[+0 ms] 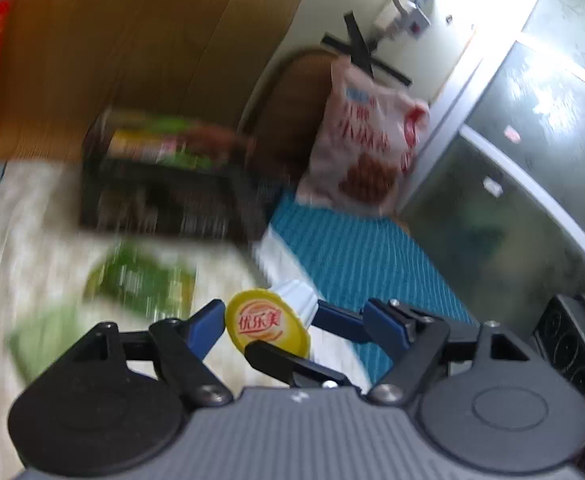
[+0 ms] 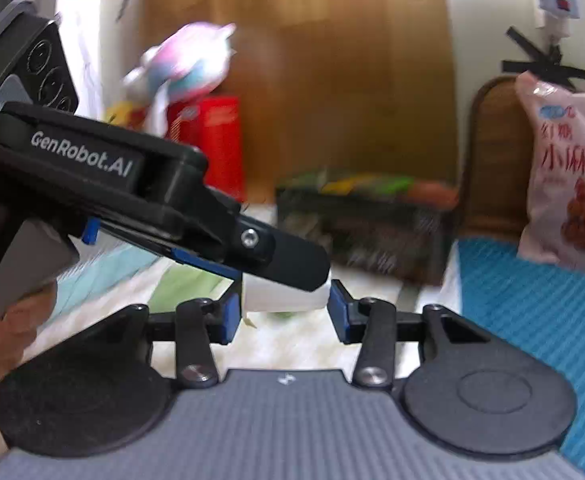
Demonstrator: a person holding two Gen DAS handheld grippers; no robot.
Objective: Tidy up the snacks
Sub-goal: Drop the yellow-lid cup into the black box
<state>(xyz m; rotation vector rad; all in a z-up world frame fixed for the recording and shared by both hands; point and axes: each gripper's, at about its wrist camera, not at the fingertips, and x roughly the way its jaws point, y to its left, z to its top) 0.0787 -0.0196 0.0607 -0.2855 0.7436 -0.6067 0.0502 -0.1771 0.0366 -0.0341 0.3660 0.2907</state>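
Item: milk-tea cup, yellow lid, white body. It was held in the air on the near side of the black mesh basket, long axis roughly level, lid end away from the basket.

Right gripper: fingers clamped across the white body; the nearer hand, and the one carrying.

Left gripper: fingers apart, one pad beside the lid rim, the other clear of the cup.

Basket: already stocked with blurred coloured packets.

Nearby: green packets on the cloth just before the basket; large pink snack bag right of it; red box left of it.

Judged obstacle: the left gripper crossing over the cup.
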